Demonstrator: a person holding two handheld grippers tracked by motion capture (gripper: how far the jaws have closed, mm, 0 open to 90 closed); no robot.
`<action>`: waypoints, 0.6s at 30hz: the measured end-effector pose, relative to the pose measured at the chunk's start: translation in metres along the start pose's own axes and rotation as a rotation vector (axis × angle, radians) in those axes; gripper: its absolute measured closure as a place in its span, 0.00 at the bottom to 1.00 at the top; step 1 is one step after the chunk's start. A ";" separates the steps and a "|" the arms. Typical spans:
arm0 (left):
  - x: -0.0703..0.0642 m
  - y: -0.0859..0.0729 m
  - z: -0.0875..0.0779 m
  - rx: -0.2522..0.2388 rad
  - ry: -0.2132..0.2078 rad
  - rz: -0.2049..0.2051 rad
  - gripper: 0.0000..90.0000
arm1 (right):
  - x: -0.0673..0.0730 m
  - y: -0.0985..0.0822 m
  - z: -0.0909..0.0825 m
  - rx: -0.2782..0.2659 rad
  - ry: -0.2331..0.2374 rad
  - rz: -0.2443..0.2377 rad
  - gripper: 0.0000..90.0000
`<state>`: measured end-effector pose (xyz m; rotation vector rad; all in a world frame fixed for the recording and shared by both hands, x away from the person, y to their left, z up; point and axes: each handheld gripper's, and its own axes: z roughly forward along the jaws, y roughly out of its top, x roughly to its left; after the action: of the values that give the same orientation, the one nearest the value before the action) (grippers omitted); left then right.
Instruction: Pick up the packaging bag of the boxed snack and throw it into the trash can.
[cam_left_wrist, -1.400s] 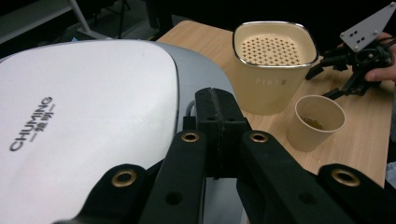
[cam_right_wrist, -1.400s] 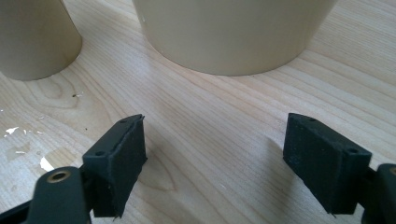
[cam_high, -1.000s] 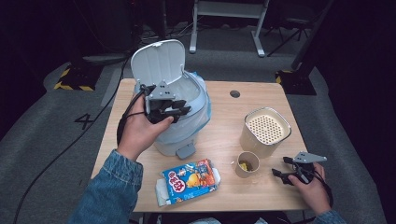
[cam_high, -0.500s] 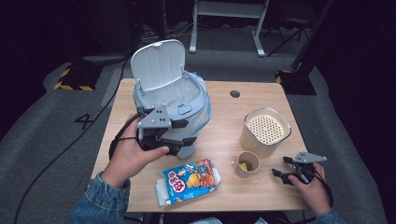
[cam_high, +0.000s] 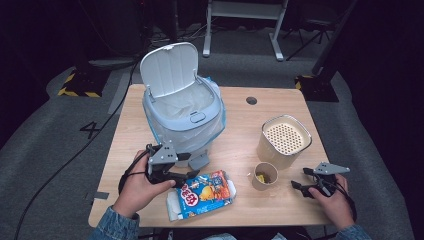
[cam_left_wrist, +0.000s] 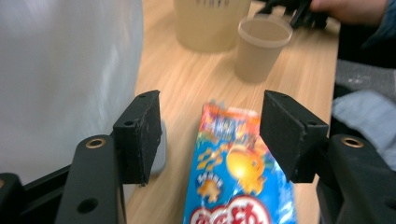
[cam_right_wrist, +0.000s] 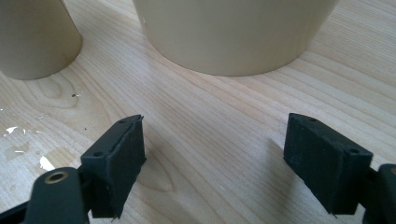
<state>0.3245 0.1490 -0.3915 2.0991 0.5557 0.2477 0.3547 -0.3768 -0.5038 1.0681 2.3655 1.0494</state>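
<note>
Left gripper (cam_high: 192, 175): jaws standing apart, having just been opening, hovering at the blue-and-orange foil snack packet (cam_high: 206, 193), not pressing it.
Beside it: the pale blue plastic lidded bin (cam_high: 182, 117) is crowding its left flank.
Beyond: small beige paper cup (cam_high: 265, 175), perforated-lid cream tub (cam_high: 285, 140).
Right gripper (cam_high: 299, 178): jaws apart, empty, resting low over the wooden tabletop (cam_high: 240, 145).
</note>
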 end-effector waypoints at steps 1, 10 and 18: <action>0.002 -0.006 0.005 0.014 -0.003 -0.010 0.44 | 0.000 0.000 0.000 0.001 0.000 0.001 0.23; 0.020 -0.047 0.035 0.123 0.027 -0.086 0.43 | 0.000 0.000 0.000 0.001 0.000 0.001 0.23; 0.022 -0.062 0.055 0.218 -0.058 -0.136 0.45 | 0.000 0.000 0.000 0.001 0.000 0.000 0.23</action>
<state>0.3468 0.1486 -0.4744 2.2585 0.7147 0.0498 0.3546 -0.3768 -0.5038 1.0685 2.3657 1.0486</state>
